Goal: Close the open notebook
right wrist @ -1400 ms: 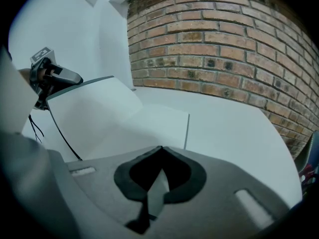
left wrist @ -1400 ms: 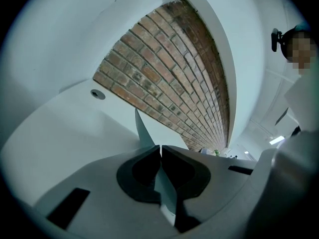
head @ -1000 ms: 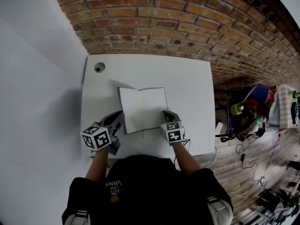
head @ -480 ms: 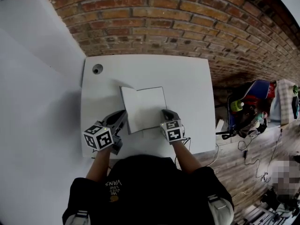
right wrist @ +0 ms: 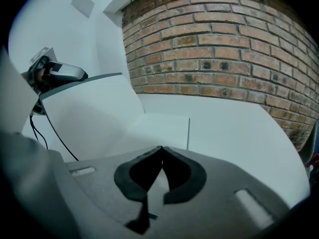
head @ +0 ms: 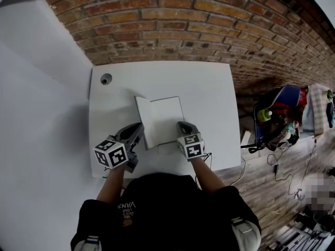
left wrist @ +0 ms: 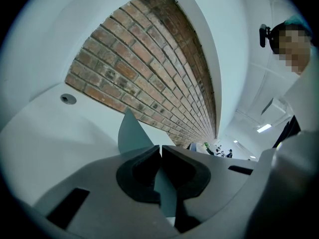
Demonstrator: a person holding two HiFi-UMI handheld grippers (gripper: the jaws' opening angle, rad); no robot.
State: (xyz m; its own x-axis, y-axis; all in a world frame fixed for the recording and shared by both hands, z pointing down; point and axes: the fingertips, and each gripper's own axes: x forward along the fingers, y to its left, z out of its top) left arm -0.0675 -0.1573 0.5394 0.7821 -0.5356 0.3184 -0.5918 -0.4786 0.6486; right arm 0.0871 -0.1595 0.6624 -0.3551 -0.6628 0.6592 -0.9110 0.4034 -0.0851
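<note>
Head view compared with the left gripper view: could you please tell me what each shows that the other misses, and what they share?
Only the head view: the right gripper at the notebook's near right corner, the open white pages, and clutter beside the table. Only the left gripper view: the left gripper's fingers shut on the notebook's raised cover, seen up close, plus ceiling lights. Both: the brick wall, the white table and its round hole.

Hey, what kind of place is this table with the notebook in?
Probably an indoor lab or studio workspace: a plain white table stands against a bare brick wall, with a blue bag on the wooden floor beside it.
</note>
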